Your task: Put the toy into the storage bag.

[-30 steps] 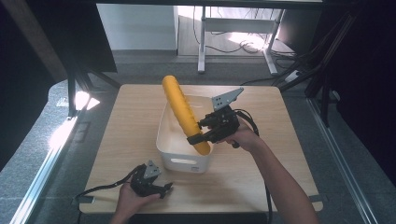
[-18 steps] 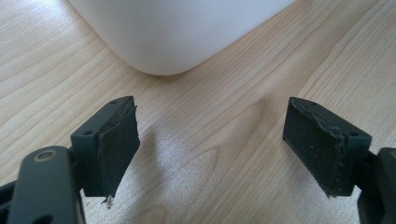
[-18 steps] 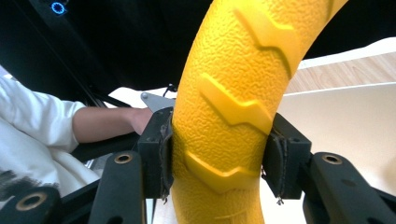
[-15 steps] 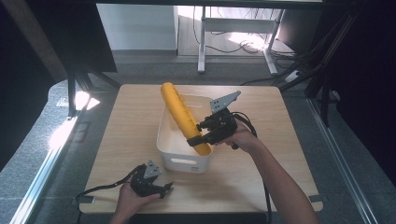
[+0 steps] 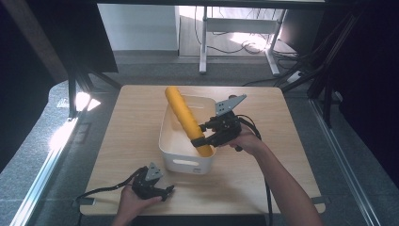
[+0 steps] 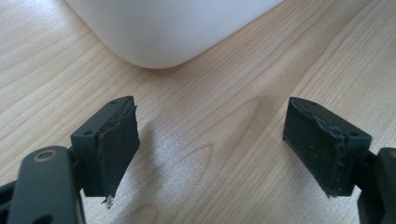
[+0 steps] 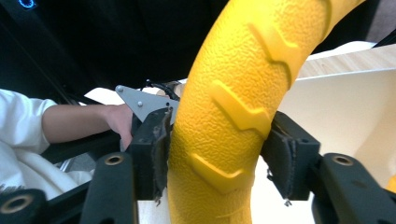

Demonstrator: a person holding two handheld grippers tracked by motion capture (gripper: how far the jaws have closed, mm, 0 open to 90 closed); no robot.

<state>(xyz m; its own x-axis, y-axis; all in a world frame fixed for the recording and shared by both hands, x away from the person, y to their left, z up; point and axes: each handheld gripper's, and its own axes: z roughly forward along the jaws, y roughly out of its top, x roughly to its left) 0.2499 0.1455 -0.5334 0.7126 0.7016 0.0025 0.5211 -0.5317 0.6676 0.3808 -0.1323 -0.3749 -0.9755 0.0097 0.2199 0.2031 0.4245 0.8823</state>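
L gripper (image 5: 151, 186): low at ~7 o'clock of the table (image 5: 117, 155), jaws spread wide, nothing between them. In left gripper view the pads (image 6: 116, 140) frame bare wood; rounded corner of the white bin (image 5: 186, 162) sits just ahead at 12 o'clock. Not touching it.

White bin: mid-table, slightly toward the near edge.

Yellow cylinder (image 5: 187, 120): long, ribbed, textured. Long axis runs ~11 to 5 o'clock across the bin, tilted, far end up over the far rim, near end down by the near-R rim.

R gripper (image 5: 207, 140): at ~3 o'clock of the bin, clamped on the cylinder close to its lower end; right gripper view shows both pads (image 7: 154, 154) pressed against its sides. R hand clearly the nearer one.

Judgement: cylinder lies up-left of R gripper; prob. needs levelling along the bin's length to drop in.
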